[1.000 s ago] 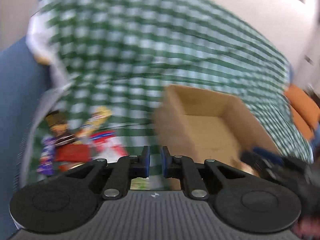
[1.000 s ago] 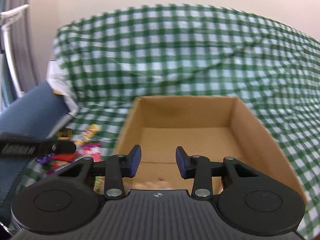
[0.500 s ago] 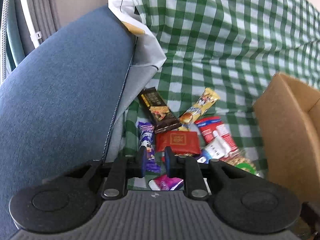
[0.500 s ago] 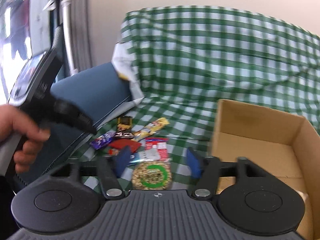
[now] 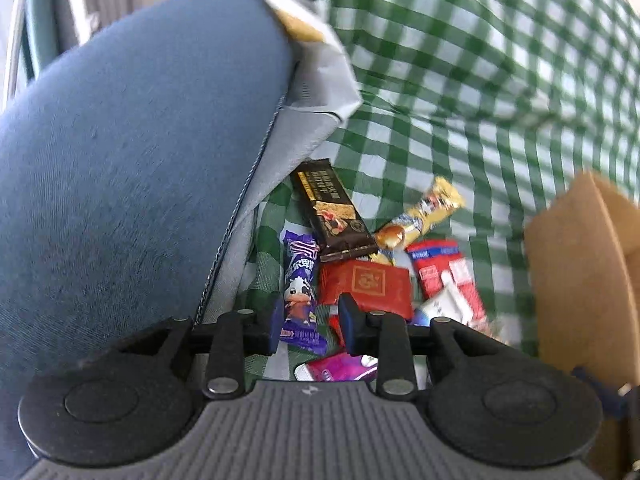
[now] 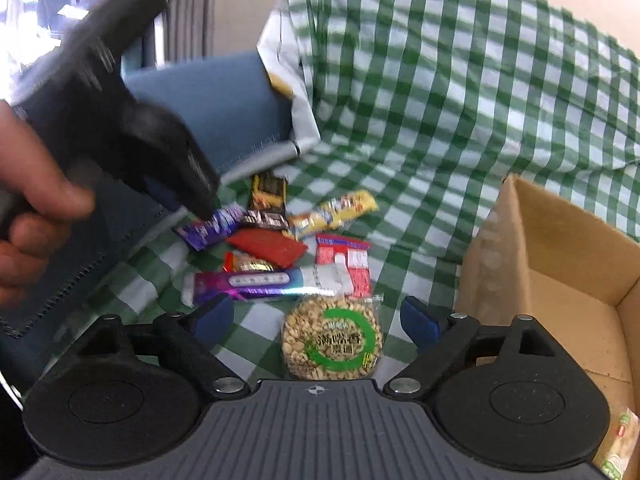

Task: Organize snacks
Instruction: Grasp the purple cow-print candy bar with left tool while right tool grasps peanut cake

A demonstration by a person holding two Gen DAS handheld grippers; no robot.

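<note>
A heap of snacks lies on the green checked cloth (image 6: 460, 92), between a blue cushion (image 5: 132, 160) at 9 o'clock and a cardboard box (image 6: 560, 264) at 3 o'clock.

The left gripper (image 5: 308, 320) hangs just over the near edge of the heap, its jaws parted a little and holding nothing. Between its fingers shows the purple candy wrapper (image 5: 299, 288) with a cartoon cow, though whether the blue pads touch it cannot be told. At 12 o'clock from that wrapper lies a dark chocolate bar (image 5: 334, 212); at 1 o'clock a yellow bar (image 5: 424, 212); at 3 o'clock a red packet (image 5: 366, 286), and beyond that a red and white pack (image 5: 448, 280). A pink wrapper (image 5: 340, 366) peeks out just below the jaws.

The right gripper (image 6: 316, 320) is spread wide and empty — a round peanut cake (image 6: 332, 344) in clear wrap with a green ring label lies on the cloth between its fingers, apart from both. At 11 o'clock from the cake lies a long purple and white bar (image 6: 260, 282). A hand (image 6: 28, 212) at 9 o'clock grips the other tool's handle. One more snack (image 6: 616, 448) lies in the near corner of the box, at 4 o'clock.
</note>
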